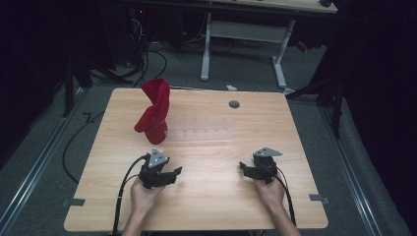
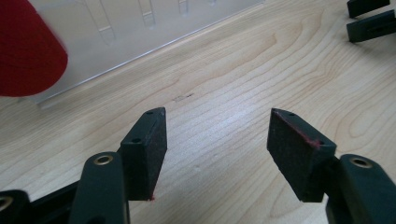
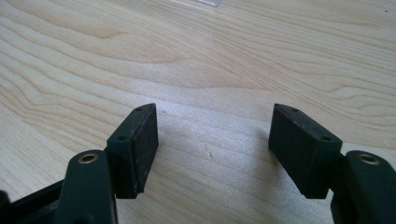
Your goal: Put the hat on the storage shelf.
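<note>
Red cloth point(image 1: 154, 112) stands just beyond the open left gripper point(image 1: 173, 173).

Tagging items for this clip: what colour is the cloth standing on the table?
Red, plain with no pattern. The cloth shows best in the high view.

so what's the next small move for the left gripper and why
Probably ease the left gripper forward toward the red cloth. Its jaws stand open with only bare wooden table between them, and the cloth stands in a twisted heap on the clear plastic rack just beyond it. The right gripper rests open, farther from the cloth.
</note>
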Demonstrator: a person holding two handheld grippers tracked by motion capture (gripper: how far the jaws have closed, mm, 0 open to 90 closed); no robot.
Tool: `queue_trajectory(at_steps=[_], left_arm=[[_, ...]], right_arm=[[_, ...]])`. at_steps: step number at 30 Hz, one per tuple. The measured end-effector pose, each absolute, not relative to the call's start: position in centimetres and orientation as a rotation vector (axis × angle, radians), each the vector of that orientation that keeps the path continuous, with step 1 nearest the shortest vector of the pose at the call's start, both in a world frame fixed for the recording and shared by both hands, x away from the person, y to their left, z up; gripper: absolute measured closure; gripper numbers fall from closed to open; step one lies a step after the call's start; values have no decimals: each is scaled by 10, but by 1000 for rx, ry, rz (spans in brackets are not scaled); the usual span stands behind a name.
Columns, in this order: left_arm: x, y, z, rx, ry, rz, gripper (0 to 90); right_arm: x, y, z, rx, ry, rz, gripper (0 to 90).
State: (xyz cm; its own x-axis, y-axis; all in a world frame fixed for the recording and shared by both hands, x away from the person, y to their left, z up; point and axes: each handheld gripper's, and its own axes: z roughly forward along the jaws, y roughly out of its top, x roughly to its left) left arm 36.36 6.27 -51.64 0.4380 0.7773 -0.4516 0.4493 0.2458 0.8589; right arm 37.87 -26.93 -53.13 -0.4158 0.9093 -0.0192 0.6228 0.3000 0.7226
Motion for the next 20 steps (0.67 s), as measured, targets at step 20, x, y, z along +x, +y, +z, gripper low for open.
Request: queue_trajectory(at_steps=[20], left_arm=[[372, 51, -546, 1462, 1259, 363, 287]], right_arm=[[379, -269, -531, 1365, 2145, 902, 334]])
